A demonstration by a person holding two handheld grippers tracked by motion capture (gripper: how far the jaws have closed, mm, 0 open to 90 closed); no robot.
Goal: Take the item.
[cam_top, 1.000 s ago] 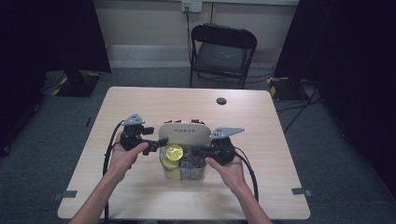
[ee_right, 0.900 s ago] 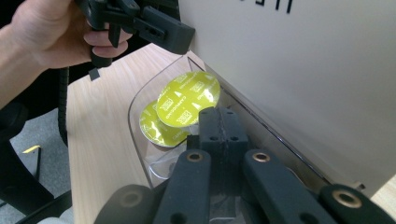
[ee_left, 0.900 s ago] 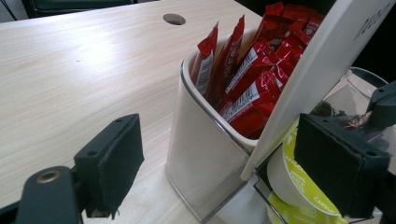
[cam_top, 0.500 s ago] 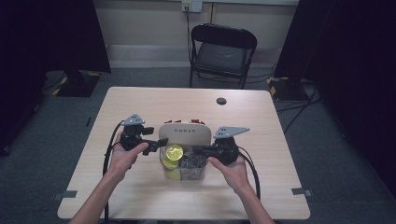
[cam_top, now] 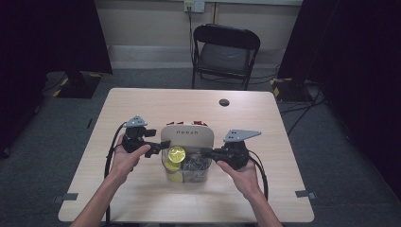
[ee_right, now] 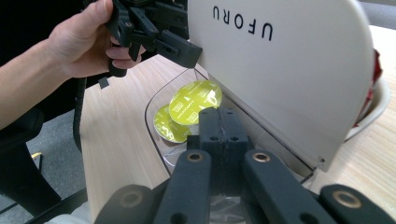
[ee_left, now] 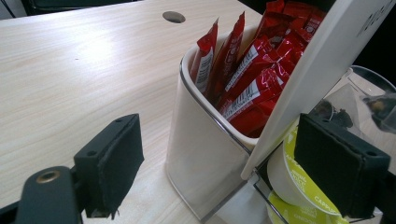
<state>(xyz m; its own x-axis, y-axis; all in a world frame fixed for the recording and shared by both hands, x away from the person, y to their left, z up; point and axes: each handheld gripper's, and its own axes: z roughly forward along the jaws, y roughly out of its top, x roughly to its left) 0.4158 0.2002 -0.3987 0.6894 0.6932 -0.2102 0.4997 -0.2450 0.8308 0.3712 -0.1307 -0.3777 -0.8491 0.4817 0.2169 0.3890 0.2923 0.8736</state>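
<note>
A white box [ee_left: 196, 154] stands mid-table, packed with red sachets [ee_left: 247, 60]. Its white lid [cam_top: 187, 135] marked UFORU [ee_right: 289, 60] is tilted up. In front is a clear compartment [cam_top: 189, 172] with yellow-green capsules [cam_top: 177, 153] [ee_right: 194, 100] inside. My left gripper [cam_top: 163, 145] [ee_left: 226, 172] is open at the box's left side. The box corner and the lid's edge lie between its jaws, and one jaw tip sits against the lid's edge. My right gripper [cam_top: 204, 151] [ee_right: 219, 123] is shut with nothing in it. It hovers at the compartment's right side, pointing at the capsules.
The light wooden table [cam_top: 156, 104] has a round cable hole [cam_top: 224, 102] [ee_left: 173, 17] at the back. A black folding chair [cam_top: 224, 52] stands beyond the far edge. Cables trail from both grippers toward the front edge.
My right gripper has drawn a little to the right, away from the compartment. The left gripper and the raised lid have stayed put.
</note>
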